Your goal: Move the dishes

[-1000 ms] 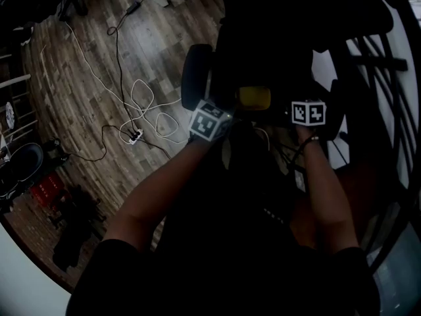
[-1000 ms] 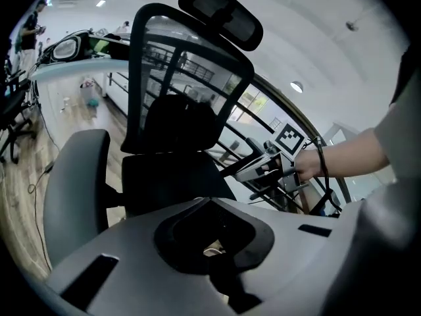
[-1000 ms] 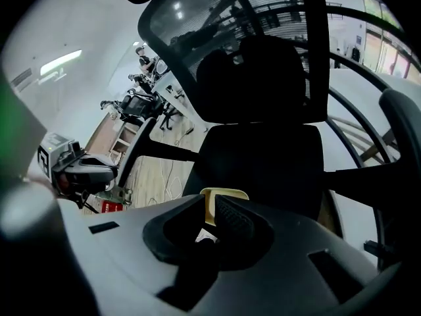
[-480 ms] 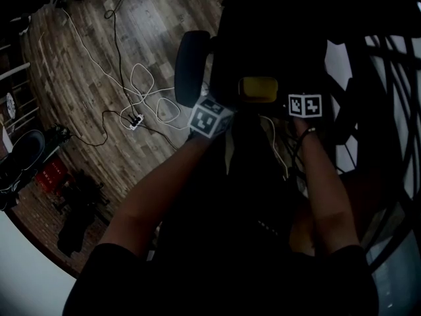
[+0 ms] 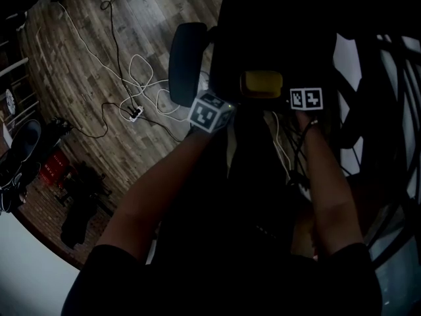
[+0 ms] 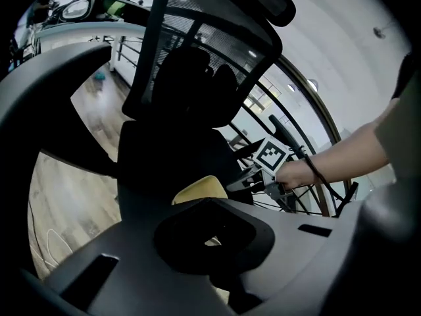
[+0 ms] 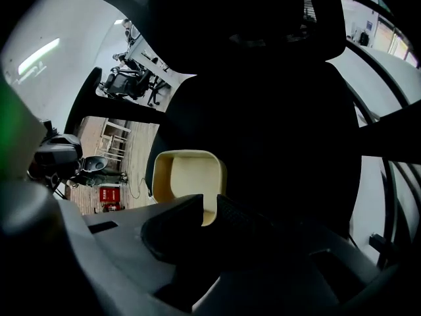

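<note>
- The wooden floor [image 5: 79, 64] fills the left of the head view, dim and plank-patterned.
- A black office chair [image 5: 276, 45] stands at top centre, with one padded armrest [image 5: 185, 61] jutting out over the floor.
- The person's two bare forearms reach forward from the bottom edge towards the chair, the left forearm [image 5: 164, 176] slanting in and the right forearm [image 5: 325, 176] running almost straight up the picture.
- A white cable [image 5: 141, 87] loops loosely across the floor, just left of the armrest.
- The left gripper [image 6: 209, 204] points down at the seat. Its jaws are closed into a loop with the tips meeting. Pale dish surface shows through the loop's hole, but I cannot tell whether the tips pinch the rim.
- The right gripper [image 7: 209, 206] has just been opening its jaws. They now stand slightly apart, and the near edge of the dish shows in the narrow gap.
- The yellow dish [image 5: 263, 84], square with rounded corners, lies over the dark chair seat between the two grippers. I cannot tell whether it rests on the seat.
</note>
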The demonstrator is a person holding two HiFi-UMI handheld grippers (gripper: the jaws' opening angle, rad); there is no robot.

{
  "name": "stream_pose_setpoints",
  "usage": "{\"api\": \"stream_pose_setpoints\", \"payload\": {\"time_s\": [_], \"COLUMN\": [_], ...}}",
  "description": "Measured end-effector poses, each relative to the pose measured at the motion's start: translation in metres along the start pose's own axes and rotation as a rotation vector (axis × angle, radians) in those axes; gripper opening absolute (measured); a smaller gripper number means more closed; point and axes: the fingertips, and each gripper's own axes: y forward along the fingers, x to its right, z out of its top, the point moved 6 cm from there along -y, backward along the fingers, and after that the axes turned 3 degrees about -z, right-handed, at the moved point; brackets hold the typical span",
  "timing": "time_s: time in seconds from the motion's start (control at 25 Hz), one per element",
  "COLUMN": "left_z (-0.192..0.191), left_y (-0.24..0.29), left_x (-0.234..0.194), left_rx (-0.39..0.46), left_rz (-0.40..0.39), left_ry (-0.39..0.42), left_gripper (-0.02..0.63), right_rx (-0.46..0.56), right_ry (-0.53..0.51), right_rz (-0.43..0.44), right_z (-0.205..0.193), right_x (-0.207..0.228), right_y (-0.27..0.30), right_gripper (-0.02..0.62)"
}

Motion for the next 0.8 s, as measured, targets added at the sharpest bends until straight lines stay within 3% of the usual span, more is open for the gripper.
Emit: {"api": "stream_pose_setpoints", "payload": {"time_s": [0.64, 0.8], "left_z": [0.002, 0.001], "left_y": [0.012, 0.015], "left_x": [0.001, -0.002], "left_rx": [0.015, 0.006], "left_rz": [-0.006, 0.000], "left_ry": [-0.003, -0.019], "left_gripper": [-0.009, -0.009], "right_rx": [-0.013, -0.012], "right_ry": [0.019, 0.023], "right_rz": [-0.015, -0.042], "right_z": [-0.005, -0.004], "right_x": [0.014, 0.014], "right_y": [0.039, 0.042], "right_gripper": [0.077, 0.045]}}
